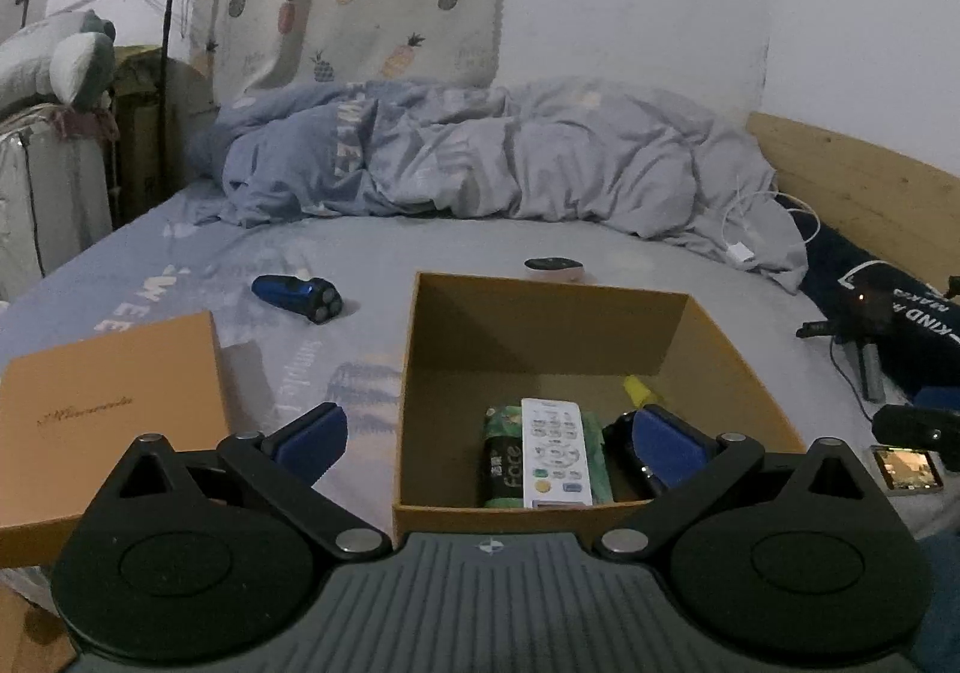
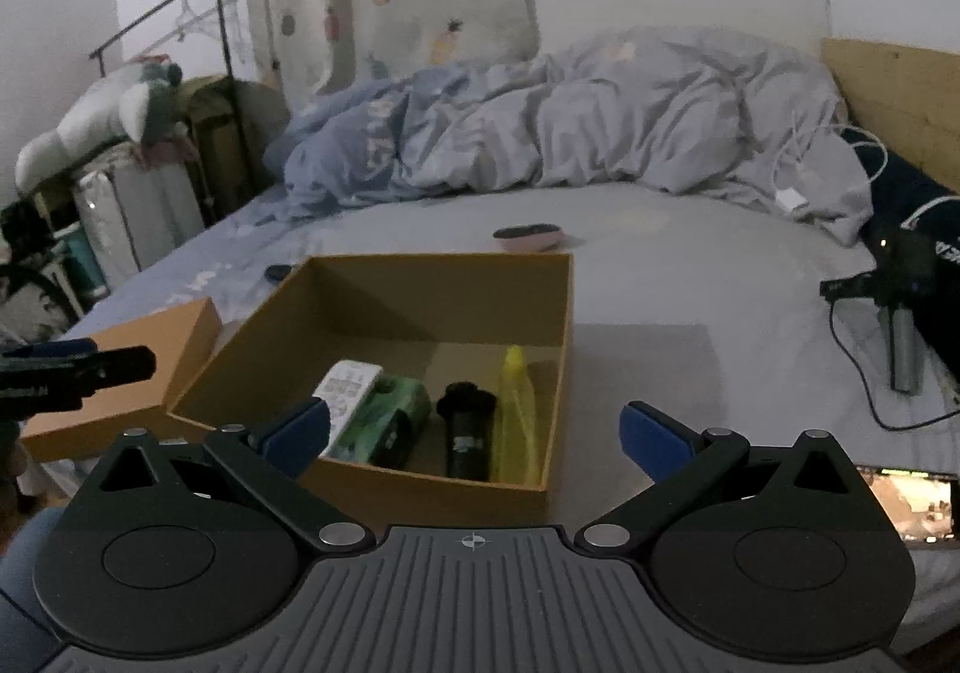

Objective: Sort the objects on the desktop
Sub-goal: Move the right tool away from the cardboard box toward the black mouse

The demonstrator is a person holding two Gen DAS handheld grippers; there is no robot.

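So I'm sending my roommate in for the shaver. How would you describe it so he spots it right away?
Start at the open brown cardboard box on the blue-grey bedsheet. The electric shaver lies on the sheet outside the box, off its far left corner, beyond the box lid. It is glossy blue with three round black cutting heads, unlike the flat pink-and-black item behind the box.

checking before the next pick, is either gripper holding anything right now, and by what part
Nothing is held. The left gripper and right gripper are both open and empty above the near edge of the box.
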